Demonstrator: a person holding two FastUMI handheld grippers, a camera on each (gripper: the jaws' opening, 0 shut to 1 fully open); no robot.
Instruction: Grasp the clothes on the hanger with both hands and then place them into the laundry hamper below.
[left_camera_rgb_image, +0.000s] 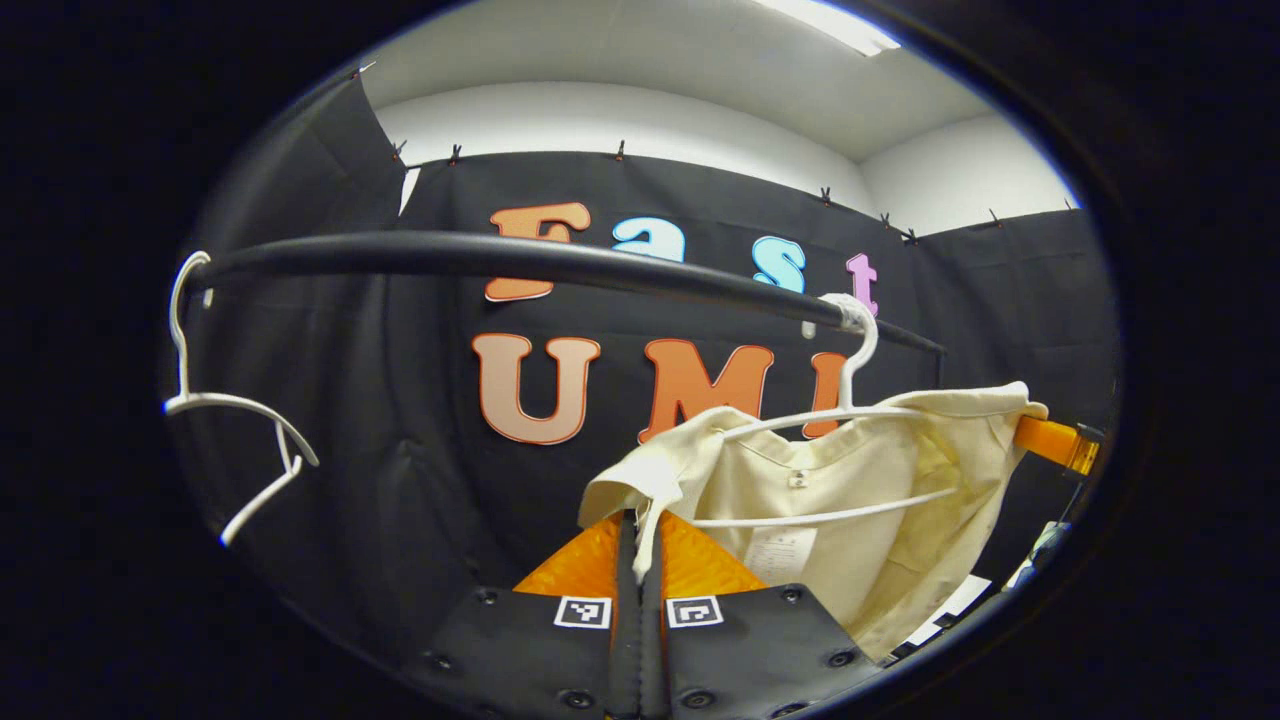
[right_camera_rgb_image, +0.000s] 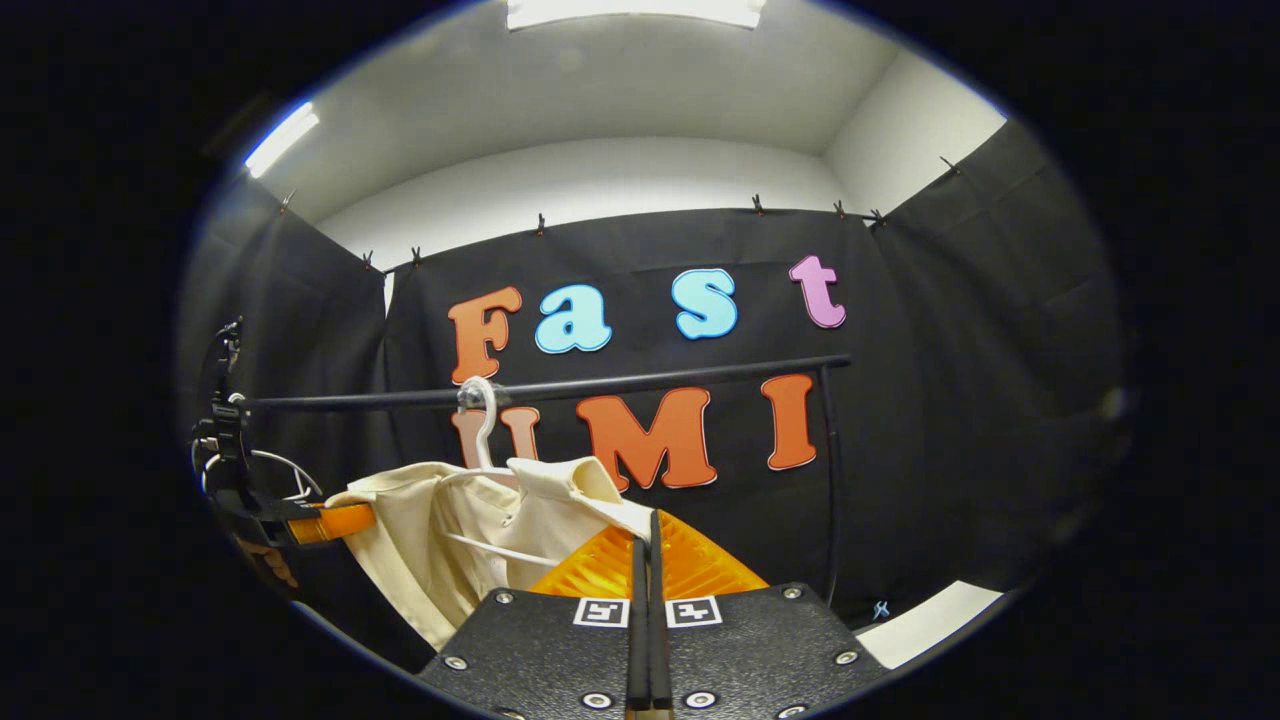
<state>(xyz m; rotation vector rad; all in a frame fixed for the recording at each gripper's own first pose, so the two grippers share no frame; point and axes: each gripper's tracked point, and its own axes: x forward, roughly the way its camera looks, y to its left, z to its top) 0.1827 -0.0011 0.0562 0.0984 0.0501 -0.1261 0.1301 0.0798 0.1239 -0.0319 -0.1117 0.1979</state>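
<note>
On the rail's (left_camera_rgb_image: 520, 258) left end in the left gripper view hangs a bare white hanger (left_camera_rgb_image: 235, 420), nothing on it, well apart from the rest. Going right along the rail, a 2nd white hanger (left_camera_rgb_image: 850, 400) hooks on near the right end w/ the cream shirt (left_camera_rgb_image: 860, 490) draped over it. Shirt's still on the hanger, collar open toward the camera, a small label showing inside.

Left tool (left_camera_rgb_image: 640, 530) is at the bottom of that view, fingers clenched together on the shirt's left shoulder/sleeve edge; a strip of cloth sits pinched right btwn them. At the far right edge, just past the shirt's other shoulder, the other tool's finger pokes in.

Right gripper view: the left tool shows at the far left edge, touching the shirt's (right_camera_rgb_image: 470, 530) near shoulder. The hanger (right_camera_rgb_image: 485, 420) hooks over the rail (right_camera_rgb_image: 600, 385) toward its left part. Right tool (right_camera_rgb_image: 645, 545) at the bottom is squeezed closed on the shirt's collar/shoulder corner, cloth tip caught btwn the fingers. Rail's right end meets an upright post (right_camera_rgb_image: 828, 470). A pale patch of floor (right_camera_rgb_image: 930, 615) shows lower right.
</note>
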